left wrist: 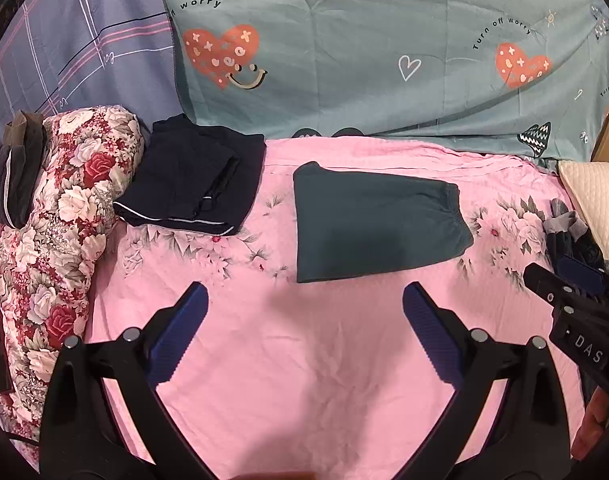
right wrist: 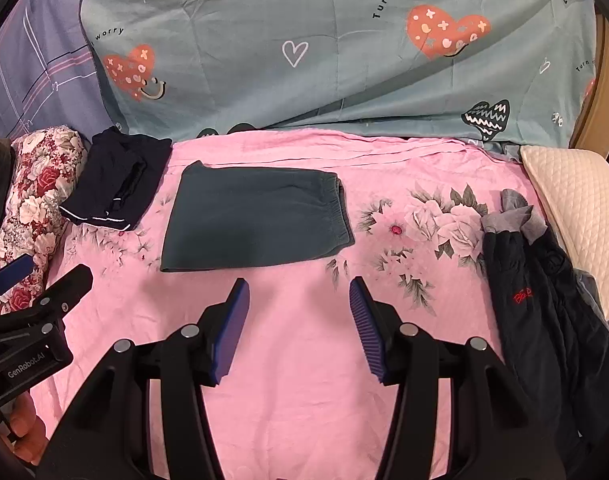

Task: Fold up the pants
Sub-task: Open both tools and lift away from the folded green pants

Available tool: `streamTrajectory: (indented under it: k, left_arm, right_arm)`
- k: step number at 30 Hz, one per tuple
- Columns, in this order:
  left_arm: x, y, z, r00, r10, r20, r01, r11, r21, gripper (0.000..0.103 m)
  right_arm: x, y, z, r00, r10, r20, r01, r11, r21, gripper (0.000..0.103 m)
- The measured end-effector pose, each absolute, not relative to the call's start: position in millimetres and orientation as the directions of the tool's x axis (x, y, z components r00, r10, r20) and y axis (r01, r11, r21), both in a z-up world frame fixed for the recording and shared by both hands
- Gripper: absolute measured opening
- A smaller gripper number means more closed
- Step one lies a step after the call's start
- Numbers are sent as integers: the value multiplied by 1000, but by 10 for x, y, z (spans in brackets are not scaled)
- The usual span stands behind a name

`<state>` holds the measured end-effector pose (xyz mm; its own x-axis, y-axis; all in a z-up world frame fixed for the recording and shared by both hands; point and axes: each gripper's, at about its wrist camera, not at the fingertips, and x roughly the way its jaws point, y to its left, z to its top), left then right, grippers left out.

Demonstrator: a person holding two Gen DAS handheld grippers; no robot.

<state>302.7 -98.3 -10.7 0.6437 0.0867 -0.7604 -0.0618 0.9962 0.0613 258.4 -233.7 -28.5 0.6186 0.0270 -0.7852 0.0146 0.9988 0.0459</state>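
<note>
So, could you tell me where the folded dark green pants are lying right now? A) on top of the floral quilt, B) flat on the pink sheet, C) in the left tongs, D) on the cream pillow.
B: the dark green pants lie folded flat on the pink sheet, and neither tongs touch them.

We see a bed covered by a pink sheet (right wrist: 304, 360) printed with pale flowers. Near its middle lie the dark green pants (right wrist: 256, 220), folded into a flat rectangle with the elastic waistband toward the right. To their left, near the back edge, a folded navy garment (right wrist: 116, 196) with a thin white stripe rests on the sheet, beside a red-and-white floral quilt (left wrist: 52, 248) bunched along the left edge. On the right side lies a crumpled dark garment (right wrist: 544, 308) with small red lettering and a grey lining, next to a cream quilted pillow (right wrist: 576, 216).
</note>
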Motion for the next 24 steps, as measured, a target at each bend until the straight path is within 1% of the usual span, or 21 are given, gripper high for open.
streamTrajectory:
  k: [15,24]
  left_arm:
    - [3006,-1027,-72,660,80,-747,-47,997,65,99]
    - [3026,-1016,-88,648,67,-759,-42,998,52,99]
  right_arm:
    - [2568,-2325,-280,614,22,-789,25,999,48,53]
    - [2559,-2319,-275,616,22,-787,24,999,46,53]
